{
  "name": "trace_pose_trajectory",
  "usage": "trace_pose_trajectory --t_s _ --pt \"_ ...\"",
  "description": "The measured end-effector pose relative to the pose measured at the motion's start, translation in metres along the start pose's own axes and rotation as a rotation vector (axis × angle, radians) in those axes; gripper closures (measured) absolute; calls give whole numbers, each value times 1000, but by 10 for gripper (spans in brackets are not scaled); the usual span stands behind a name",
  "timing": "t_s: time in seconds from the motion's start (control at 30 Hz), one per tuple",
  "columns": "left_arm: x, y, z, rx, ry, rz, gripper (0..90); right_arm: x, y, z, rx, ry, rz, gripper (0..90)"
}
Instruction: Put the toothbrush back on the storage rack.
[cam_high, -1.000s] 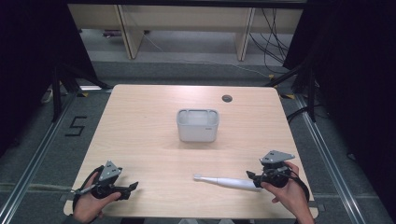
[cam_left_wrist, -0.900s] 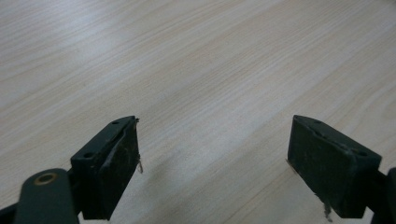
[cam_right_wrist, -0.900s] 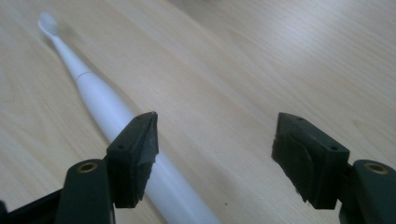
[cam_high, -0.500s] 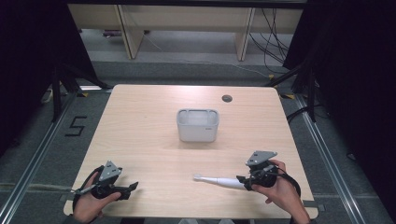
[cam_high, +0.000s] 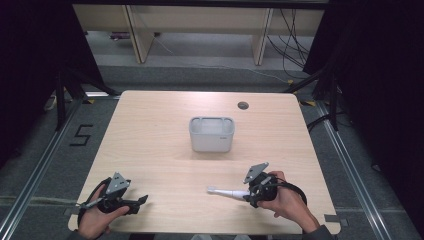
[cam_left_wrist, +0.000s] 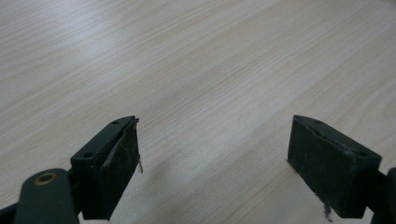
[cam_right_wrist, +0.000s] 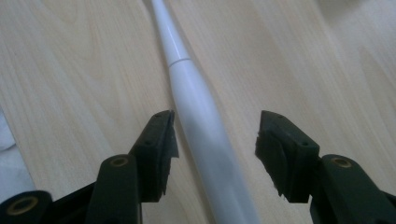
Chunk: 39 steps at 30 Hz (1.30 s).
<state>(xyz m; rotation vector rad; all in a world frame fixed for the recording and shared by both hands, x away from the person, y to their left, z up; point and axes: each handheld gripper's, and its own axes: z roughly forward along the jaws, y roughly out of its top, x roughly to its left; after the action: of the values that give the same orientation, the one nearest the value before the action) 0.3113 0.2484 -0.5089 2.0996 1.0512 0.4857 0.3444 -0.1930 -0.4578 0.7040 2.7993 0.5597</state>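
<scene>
A white electric toothbrush (cam_high: 227, 192) lies flat on the wooden table (cam_high: 165, 145), head toward the left. In the right gripper view its thick handle (cam_right_wrist: 205, 135) runs between the two jaws without touching either pad. My right gripper (cam_high: 249, 192) is open around the handle end, low over the table; it shows too as my right gripper (cam_right_wrist: 215, 149). My left gripper (cam_high: 141, 201) rests near the front left corner, open, with bare wood between its jaws, as my left gripper (cam_left_wrist: 212, 163) shows.
A white rectangular container (cam_high: 212, 133) stands open-topped at the table's middle. A round cable hole (cam_high: 243, 105) sits near the far right edge. Shelving (cam_high: 200, 30) and cables (cam_high: 295, 35) lie beyond the table.
My right gripper has moved left along the toothbrush, so its jaws now straddle the handle. The left gripper has stayed put.
</scene>
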Motion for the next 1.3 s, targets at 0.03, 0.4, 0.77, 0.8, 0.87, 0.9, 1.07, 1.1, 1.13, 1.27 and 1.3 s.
trace_pose_trajectory --t_s 0.03,0.4,0.77,0.8,0.87,0.9,1.07,1.1,1.13,1.27,1.3 --pt "0 0 0 0 0 0 161 0 0 0 0 0 0 466" --pt "0 0 -1 11 1 2 161 -2 6 9 61 21 -54 502" --pt "0 0 -1 12 1 2 160 -4 7 14 82 44 -57 534" --pt "0 0 -1 12 1 2 160 -3 7 14 89 42 -42 538" --pt "0 0 -1 11 0 2 161 -3 8 15 98 45 -43 540" --pt "0 0 -1 11 0 1 161 -3 8 15 101 43 -40 544" --pt "0 -1 -1 10 2 -2 160 -3 11 17 121 61 -48 558" --pt "0 -1 -1 9 2 -1 161 -4 12 18 123 63 -62 560" --pt "0 -1 -1 10 2 -2 160 -4 13 18 139 68 -63 563" --pt "0 -1 -2 10 2 -2 160 -4 14 19 143 67 -76 574" --pt "0 -1 -2 9 2 -2 161 -3 15 19 151 61 -63 582"
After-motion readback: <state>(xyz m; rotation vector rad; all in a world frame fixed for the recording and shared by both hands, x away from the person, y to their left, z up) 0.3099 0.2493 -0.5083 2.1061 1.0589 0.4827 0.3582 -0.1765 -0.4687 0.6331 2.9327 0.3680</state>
